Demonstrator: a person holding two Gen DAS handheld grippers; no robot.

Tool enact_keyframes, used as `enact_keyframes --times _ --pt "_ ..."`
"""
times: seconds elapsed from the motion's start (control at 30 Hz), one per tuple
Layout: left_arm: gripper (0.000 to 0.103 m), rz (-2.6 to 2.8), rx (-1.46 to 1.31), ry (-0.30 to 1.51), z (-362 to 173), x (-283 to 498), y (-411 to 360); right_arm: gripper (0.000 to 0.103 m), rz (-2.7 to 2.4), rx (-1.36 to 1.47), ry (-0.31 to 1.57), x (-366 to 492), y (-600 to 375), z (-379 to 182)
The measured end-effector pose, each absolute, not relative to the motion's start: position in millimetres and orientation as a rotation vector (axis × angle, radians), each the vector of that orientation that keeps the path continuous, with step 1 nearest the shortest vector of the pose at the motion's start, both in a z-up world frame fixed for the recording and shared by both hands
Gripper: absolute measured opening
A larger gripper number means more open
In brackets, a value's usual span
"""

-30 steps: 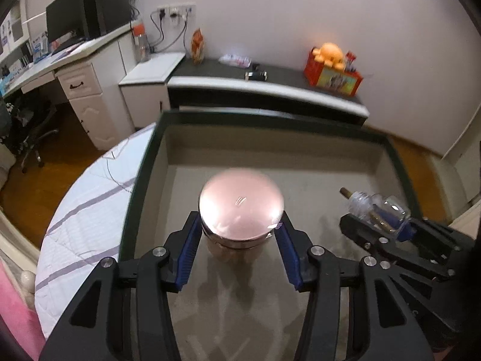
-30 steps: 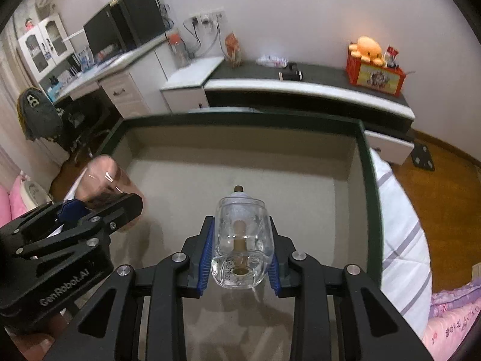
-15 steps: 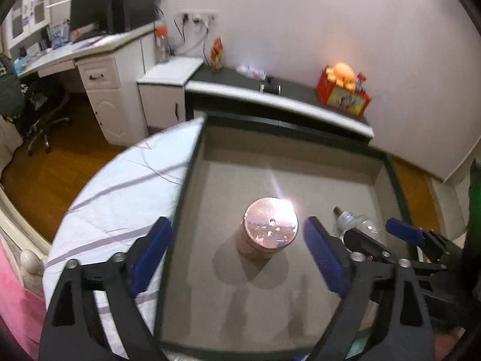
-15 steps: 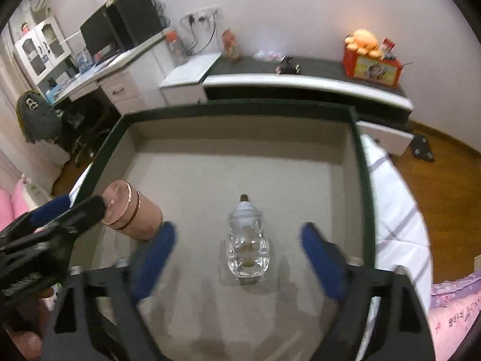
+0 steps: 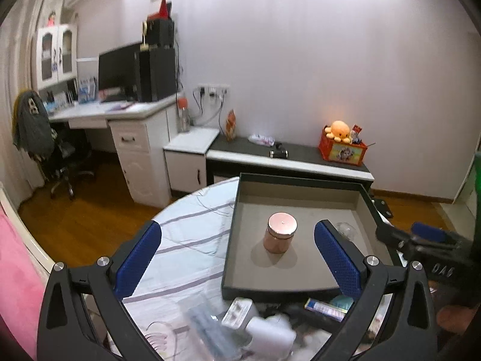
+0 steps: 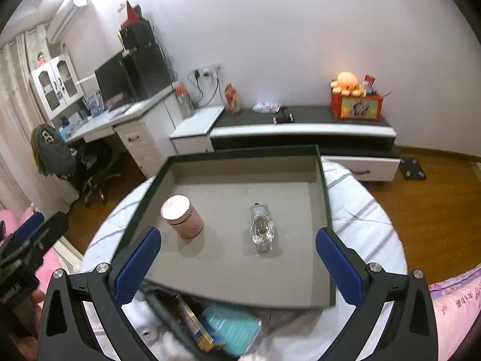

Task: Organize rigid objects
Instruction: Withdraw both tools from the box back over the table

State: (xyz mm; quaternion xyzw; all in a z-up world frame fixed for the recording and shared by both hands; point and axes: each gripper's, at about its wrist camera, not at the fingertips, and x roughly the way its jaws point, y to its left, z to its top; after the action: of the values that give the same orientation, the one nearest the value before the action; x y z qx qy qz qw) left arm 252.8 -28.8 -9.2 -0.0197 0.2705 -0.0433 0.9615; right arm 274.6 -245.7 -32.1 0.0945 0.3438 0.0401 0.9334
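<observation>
Right wrist view shows the pink jar (image 6: 182,216) standing upright and the clear glass bottle (image 6: 262,231) lying on its side, both on the floor of the dark-rimmed tray (image 6: 326,210), apart from each other and from the walls; two items look placed, judging by that; the right claw (image 6: 237,258) stands wide apart and empty above the tray's near edge; the left claw (image 5: 237,252) is likewise spread and holds nothing. Loose items (image 6: 210,328) lie blurred on the round table (image 5: 186,240) just in front of the tray, so I judge more sorting is left. Room inside the tray is generous, chiefly toward the back wall and right of the bottle; the raised near rim must be cleared on entry.
</observation>
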Motion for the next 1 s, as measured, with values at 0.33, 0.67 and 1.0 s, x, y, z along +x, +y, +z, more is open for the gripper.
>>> enact_keyframes --times 0.33,0.67,1.0 --pt "0.103 -0.112 -0.046 0.448 0.9 169.2 -10.2 0.103 0.063 0.172 0.567 182.8 -231.6 1.2" --pt "0.103 -0.102 -0.055 0.447 -19.2 103.8 0.8 0.103 0.017 0.193 0.558 97.7 -233.6 -23.2" --pt "0.103 -0.101 -0.055 0.504 -41.0 81.4 5.3 0.103 0.023 0.181 0.609 71.9 -228.2 -48.4"
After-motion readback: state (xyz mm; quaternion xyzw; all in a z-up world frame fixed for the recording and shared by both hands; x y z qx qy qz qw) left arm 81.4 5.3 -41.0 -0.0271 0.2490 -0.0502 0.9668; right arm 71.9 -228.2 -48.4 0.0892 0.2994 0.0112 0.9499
